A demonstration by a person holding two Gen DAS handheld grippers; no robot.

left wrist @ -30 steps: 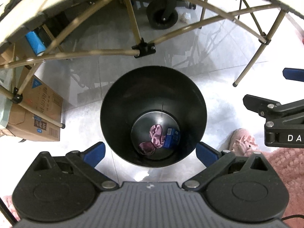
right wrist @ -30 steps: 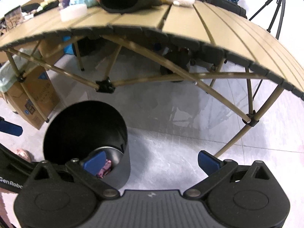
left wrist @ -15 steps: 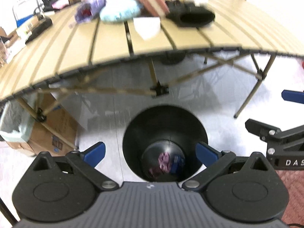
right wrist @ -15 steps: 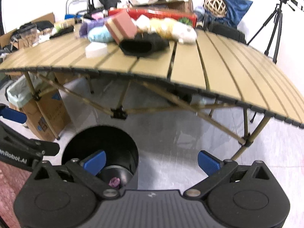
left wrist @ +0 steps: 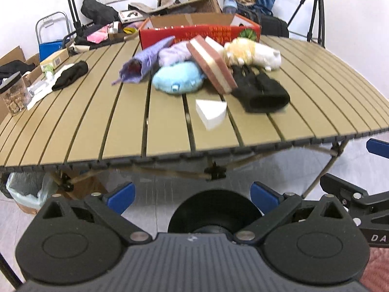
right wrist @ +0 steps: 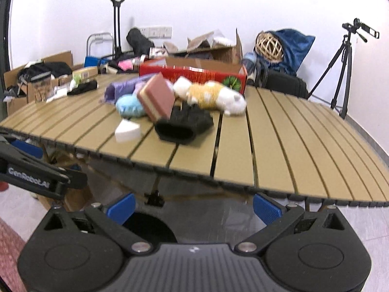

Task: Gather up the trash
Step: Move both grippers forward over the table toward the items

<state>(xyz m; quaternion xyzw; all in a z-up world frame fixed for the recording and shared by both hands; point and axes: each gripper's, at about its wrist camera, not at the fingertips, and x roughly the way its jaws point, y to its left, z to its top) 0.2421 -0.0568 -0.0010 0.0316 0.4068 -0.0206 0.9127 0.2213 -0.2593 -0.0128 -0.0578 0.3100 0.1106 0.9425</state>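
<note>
A black trash bin [left wrist: 214, 213] stands on the floor in front of the slatted tan table [left wrist: 97, 126]; its rim also shows in the right wrist view [right wrist: 148, 228]. On the table lie a white foam wedge [left wrist: 211, 113], a black glove [left wrist: 261, 92], a blue plush [left wrist: 178, 77], a pink-and-cream sponge block [left wrist: 214, 63], a purple cloth [left wrist: 143, 62] and a white-yellow plush [left wrist: 252, 54]. My left gripper [left wrist: 192, 194] is open and empty above the bin. My right gripper [right wrist: 193, 206] is open and empty, to the right of the bin, below the table edge.
A red cardboard box [left wrist: 199, 30] stands at the table's back. A black cloth [left wrist: 71, 75] and a jar [left wrist: 13, 93] lie at the left. Tripods [right wrist: 340, 68], bags and boxes stand behind. A lined cardboard box [left wrist: 26, 189] sits under the table's left.
Both grippers have tilted up from looking down into the bin to facing the tabletop. The bin has dropped to the bottom of both views.
</note>
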